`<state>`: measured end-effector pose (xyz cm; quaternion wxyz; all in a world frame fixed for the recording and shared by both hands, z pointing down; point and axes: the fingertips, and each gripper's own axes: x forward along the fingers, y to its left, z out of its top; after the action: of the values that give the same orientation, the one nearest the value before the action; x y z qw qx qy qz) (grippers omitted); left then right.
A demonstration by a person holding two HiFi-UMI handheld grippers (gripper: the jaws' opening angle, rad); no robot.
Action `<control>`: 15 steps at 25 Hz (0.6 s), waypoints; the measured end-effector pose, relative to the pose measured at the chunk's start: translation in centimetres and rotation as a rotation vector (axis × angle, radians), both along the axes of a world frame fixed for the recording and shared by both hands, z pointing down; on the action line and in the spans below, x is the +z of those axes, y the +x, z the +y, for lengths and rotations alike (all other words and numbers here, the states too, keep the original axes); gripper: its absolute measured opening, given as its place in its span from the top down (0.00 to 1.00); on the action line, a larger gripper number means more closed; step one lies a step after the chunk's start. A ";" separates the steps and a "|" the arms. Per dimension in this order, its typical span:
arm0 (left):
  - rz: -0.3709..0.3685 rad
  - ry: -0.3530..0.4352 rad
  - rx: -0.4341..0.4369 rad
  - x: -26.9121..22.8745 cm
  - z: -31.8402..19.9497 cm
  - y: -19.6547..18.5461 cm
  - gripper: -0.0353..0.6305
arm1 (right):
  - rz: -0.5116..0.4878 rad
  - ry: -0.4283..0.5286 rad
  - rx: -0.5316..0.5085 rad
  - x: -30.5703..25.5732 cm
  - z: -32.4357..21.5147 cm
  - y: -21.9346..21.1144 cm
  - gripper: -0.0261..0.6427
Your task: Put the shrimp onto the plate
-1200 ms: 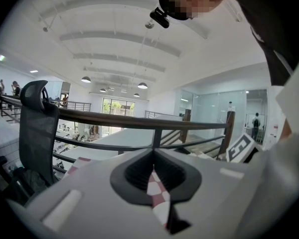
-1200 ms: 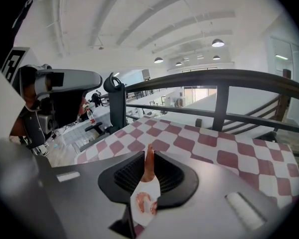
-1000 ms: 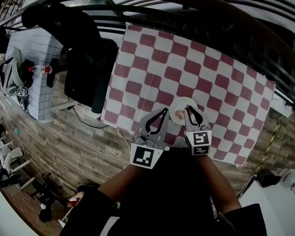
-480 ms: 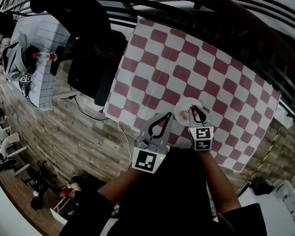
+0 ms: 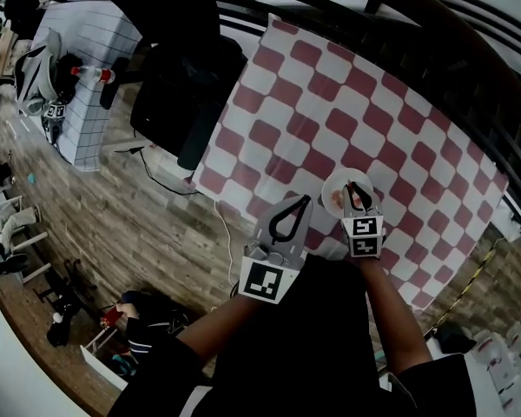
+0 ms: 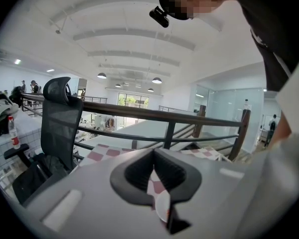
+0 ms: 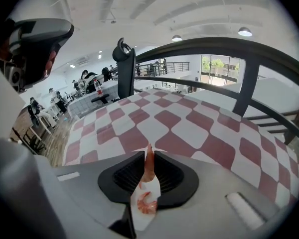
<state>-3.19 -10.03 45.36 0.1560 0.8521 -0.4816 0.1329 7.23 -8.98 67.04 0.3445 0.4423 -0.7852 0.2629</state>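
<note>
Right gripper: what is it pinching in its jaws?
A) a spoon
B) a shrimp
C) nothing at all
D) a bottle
B: in the right gripper view, the right gripper has its jaws shut on an orange shrimp, held over the white plate.

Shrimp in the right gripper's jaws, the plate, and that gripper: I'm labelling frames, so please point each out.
held shrimp (image 7: 148,169), right gripper view, on its body between the jaws.
plate (image 5: 337,183), head view, on its bare white left part.
right gripper (image 5: 358,191), head view, midway between its fingertips.
</note>
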 end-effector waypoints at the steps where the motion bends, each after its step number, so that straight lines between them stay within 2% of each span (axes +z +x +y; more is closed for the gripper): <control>1: 0.003 -0.002 -0.008 0.1 -0.1 -0.2 0.94 | 0.012 -0.001 -0.011 0.4 -0.1 0.0 0.87; 6: -0.009 -0.006 -0.028 0.7 0.0 -0.9 0.94 | 0.054 -0.019 -0.057 1.8 -0.1 0.0 0.87; 15: -0.015 -0.011 -0.056 1.0 -0.5 -0.9 0.94 | 0.064 -0.050 -0.100 3.3 -0.5 0.0 0.87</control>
<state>-4.05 -10.54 46.38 0.1607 0.8365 -0.5055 0.1373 7.28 -9.47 70.34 0.3932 0.4018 -0.7882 0.2504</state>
